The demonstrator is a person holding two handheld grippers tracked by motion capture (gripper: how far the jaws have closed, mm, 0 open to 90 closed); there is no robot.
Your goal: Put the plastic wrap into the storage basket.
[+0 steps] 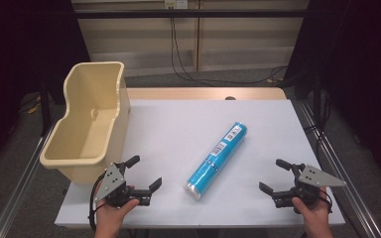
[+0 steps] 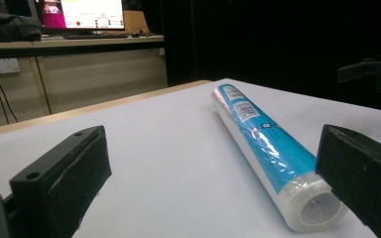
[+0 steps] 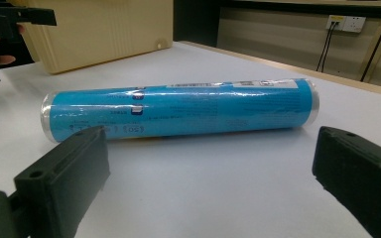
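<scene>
The blue roll [image 1: 217,159] lies on its side on the white tabletop [image 1: 168,124], set diagonally, with its near end toward the person and its far end pointing up and to the right. It rests between the two tools and touches neither. The beige bin [image 1: 89,119] stands at the left edge of the tabletop, well apart from the roll, open side up and empty as far as the high view shows.

The left tool [image 1: 144,174] hovers low beside the bin's near corner with its jaws spread wide and nothing between them. In the left gripper view the roll's near end [image 2: 317,206] lies just ahead of one jaw. The right tool [image 1: 274,176] is likewise wide open and empty, facing the roll's long side [image 3: 178,111].

Judged step: approach, before any grasp. The next move calls for one tool to advance until its jaws straddle the roll across its width, then close. The roll is round and film-wrapped, so it may slide or turn away if pushed off-centre.
</scene>
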